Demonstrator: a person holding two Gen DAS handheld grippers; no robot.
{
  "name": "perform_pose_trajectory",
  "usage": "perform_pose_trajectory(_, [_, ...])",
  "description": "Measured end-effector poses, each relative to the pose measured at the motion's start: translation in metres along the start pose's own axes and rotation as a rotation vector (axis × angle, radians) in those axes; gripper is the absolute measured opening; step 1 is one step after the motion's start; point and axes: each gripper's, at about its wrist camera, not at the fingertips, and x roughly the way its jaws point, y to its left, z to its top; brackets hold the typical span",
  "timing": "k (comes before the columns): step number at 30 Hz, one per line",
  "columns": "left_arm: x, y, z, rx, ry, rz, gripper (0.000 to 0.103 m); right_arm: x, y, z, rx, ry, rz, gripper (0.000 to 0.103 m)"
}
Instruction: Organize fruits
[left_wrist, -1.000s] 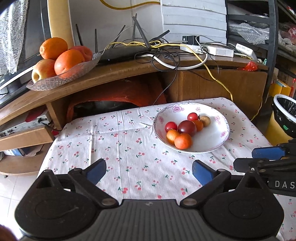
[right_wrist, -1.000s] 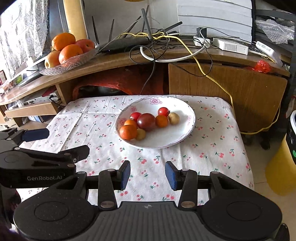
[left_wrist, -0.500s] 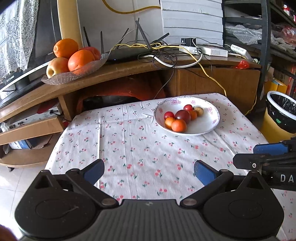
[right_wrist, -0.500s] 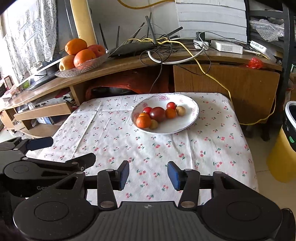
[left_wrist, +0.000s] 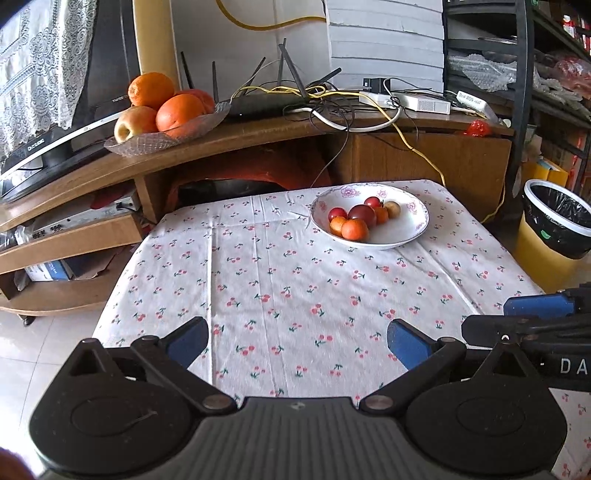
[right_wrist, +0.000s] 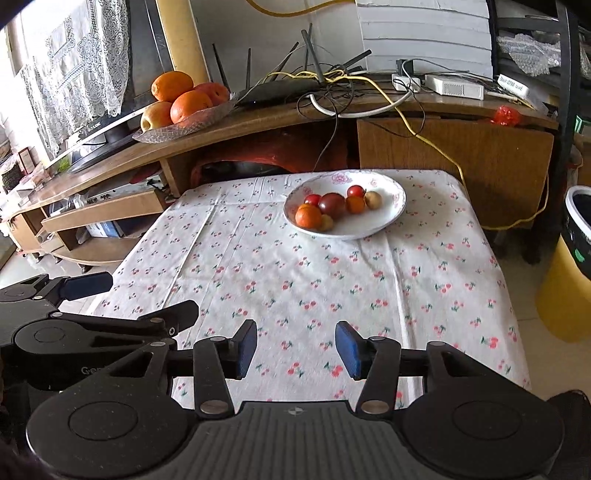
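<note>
A white flowered bowl (left_wrist: 413, 229) (right_wrist: 384, 221) sits at the far right of the cherry-print tablecloth (left_wrist: 295, 280) (right_wrist: 295, 273). It holds several small fruits, among them a dark plum (left_wrist: 362, 215) (right_wrist: 331, 203) and an orange one (left_wrist: 354, 229) (right_wrist: 308, 216). My left gripper (left_wrist: 298, 341) hovers open over the near edge of the cloth, nothing between its fingers. My right gripper (right_wrist: 296, 349) is also open and empty, low over the near edge. Each gripper shows at the side of the other's view.
A glass dish (left_wrist: 162, 138) (right_wrist: 184, 127) of oranges and an apple stands on the wooden shelf (left_wrist: 258, 136) behind the table. Routers and tangled cables (left_wrist: 314, 99) lie on that shelf. A yellow bin (left_wrist: 554, 236) with a black liner stands at the right.
Both grippers have pulled back from the bowl, which now looks smaller and farther away. More of the tablecloth lies in front of them. Both stayed open.
</note>
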Motion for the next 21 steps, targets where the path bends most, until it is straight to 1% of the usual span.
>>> perform_pose_trajectory(6, [-0.009,0.001,-0.01,-0.013,0.006,0.001,0.103,-0.006,0.005,-0.009,-0.004,0.008,-0.004,0.044])
perform_pose_trajectory(21, [-0.023,0.001,-0.023,-0.011,0.004,0.025,0.103,-0.016,0.016,-0.022,-0.02,0.015,-0.008,0.044])
